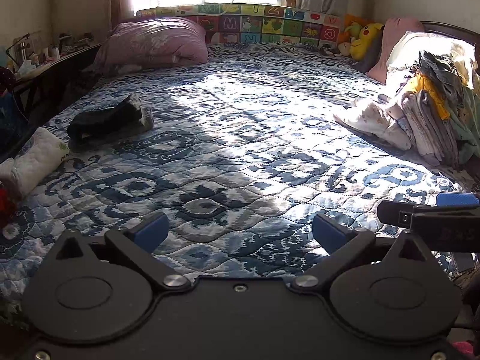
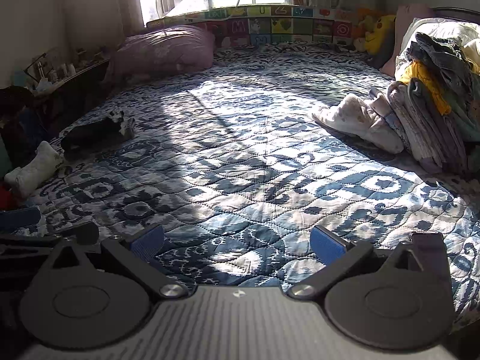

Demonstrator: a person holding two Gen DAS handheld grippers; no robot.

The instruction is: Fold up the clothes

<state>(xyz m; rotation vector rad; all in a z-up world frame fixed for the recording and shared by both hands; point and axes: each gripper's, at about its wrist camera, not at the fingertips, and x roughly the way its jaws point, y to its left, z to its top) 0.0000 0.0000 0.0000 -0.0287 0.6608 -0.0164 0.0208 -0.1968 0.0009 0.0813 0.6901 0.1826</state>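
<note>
A pile of mixed clothes lies at the bed's right side, with a pale garment spilling from its foot. A folded dark garment rests at the left. A rolled white garment lies nearer the left edge. My left gripper hovers open over the blue patterned quilt, nothing between its blue pads. My right gripper is open too, just above the quilt. Each gripper's tip shows at the edge of the other's view.
A purple pillow lies at the far left of the bed, below a bright window. A coloured alphabet mat lines the far edge, with plush toys in the right corner. A cluttered shelf runs along the left wall.
</note>
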